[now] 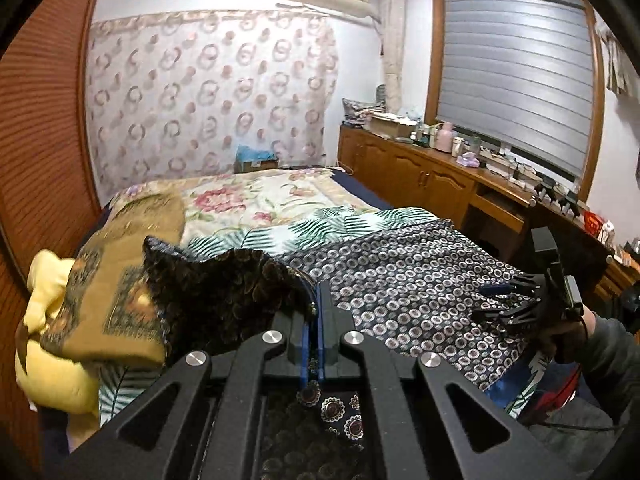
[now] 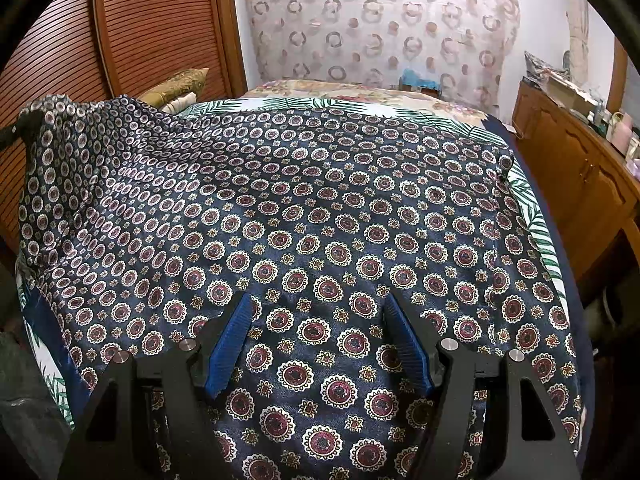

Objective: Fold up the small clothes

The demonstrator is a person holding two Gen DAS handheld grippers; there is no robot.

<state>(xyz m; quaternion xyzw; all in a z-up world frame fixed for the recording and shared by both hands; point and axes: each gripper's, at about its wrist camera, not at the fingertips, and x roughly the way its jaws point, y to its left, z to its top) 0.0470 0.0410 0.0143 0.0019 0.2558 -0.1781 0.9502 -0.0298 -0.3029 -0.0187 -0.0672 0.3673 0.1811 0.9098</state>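
Pinching patterned cloth, left gripper, underside hidden

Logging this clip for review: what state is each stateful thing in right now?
Left gripper: shut on the patterned cloth's edge, lifting it.
Right gripper: open, over the cloth, gripping nothing.
Patterned cloth: spread on the bed, left corner raised.
Window blind: lowered.
Wooden slatted door: closed.

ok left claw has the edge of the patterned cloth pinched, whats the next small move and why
Probably carry the left claw across toward the far side of the patterned cloth. It is shut on a lifted edge, while the rest lies flat on the bed. The right claw is open over the near part, pinching nothing, so it could press down as an anchor.
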